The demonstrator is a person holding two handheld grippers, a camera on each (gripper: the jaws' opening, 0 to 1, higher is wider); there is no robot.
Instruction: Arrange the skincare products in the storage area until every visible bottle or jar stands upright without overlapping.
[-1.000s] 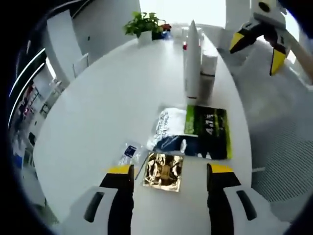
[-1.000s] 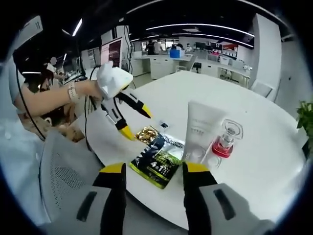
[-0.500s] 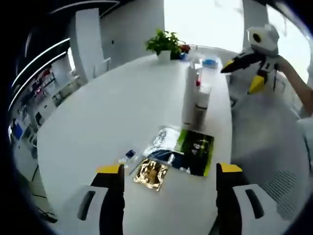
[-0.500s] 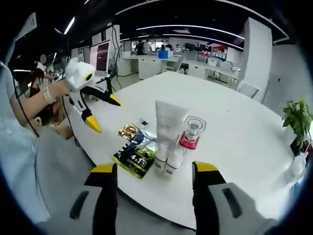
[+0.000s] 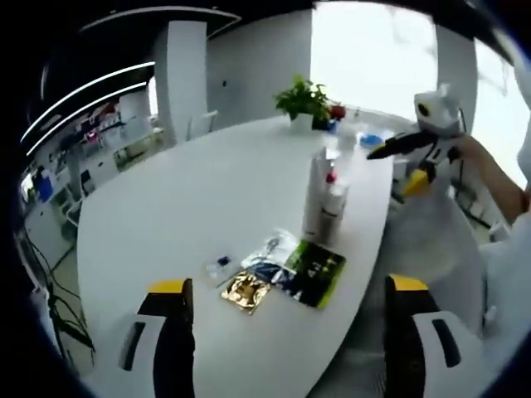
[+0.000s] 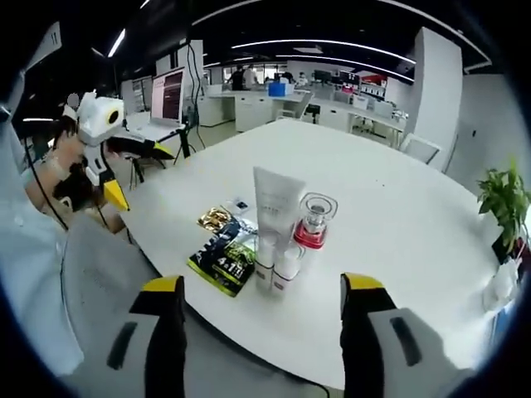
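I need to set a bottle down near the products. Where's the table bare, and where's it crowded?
The table is bare between the tall white tube and the potted plant, and across its far side. It is crowded at the near edge: tube, red-collared bottle, green sachet and gold sachet cluster there.

one tube [image 6: 274, 211], one bottle [image 6: 312, 224], three sachets [image 6: 222, 264]

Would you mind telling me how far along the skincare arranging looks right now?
Done: the white tube and the red-collared bottle stand upright together near the table edge. In hand: nothing; the left tongs and right tongs are open and held back from the products. Left: the green sachet, the gold sachet and a small packet lie flat, the two sachets possibly overlapping.
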